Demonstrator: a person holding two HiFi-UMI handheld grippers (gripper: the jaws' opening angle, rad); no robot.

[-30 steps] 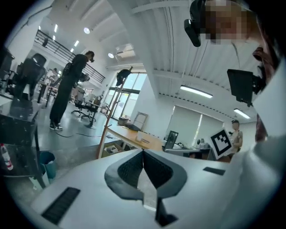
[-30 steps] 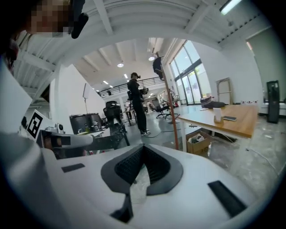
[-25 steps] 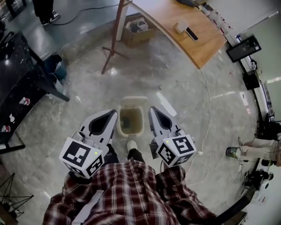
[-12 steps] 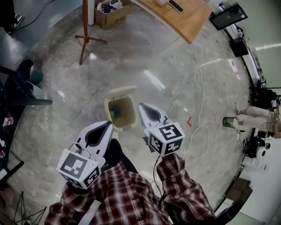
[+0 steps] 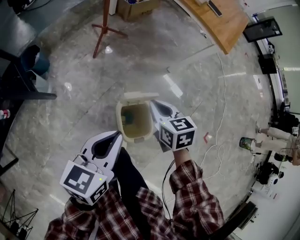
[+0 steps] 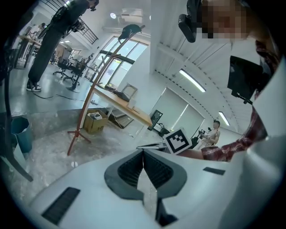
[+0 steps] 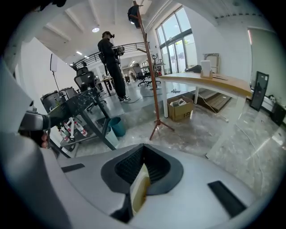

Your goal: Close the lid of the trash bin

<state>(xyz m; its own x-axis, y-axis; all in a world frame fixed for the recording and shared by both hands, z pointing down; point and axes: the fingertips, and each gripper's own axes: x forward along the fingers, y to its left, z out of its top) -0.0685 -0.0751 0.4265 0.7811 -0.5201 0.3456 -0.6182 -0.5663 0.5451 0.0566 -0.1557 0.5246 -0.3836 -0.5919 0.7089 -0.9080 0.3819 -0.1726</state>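
Right gripper point(image 5: 155, 103) reaching just beside open trash bin point(image 5: 121, 123), jaws together, empty; left gripper point(image 5: 117, 136) nearer body, jaws together; grey marble floor point(image 5: 70, 117); wooden desk point(image 5: 225, 28).

The polished grey stone-look floor point(image 5: 84, 108) shines glossy with reflections, the cream plastic trash bin point(image 5: 119, 119) at centre looks smooth, the curved tabletop point(image 5: 225, 23) at upper right is matt pale wood, and the red plaid sleeve point(image 5: 194, 187) is woven cloth.

Head view, mid-frame: trash bin point(image 5: 118, 117) right rim hidden behind right gripper point(image 5: 153, 103); contents too small to ID. Cardboard box point(image 5: 136, 5) + desk point(image 5: 220, 23) cut off at top edge.
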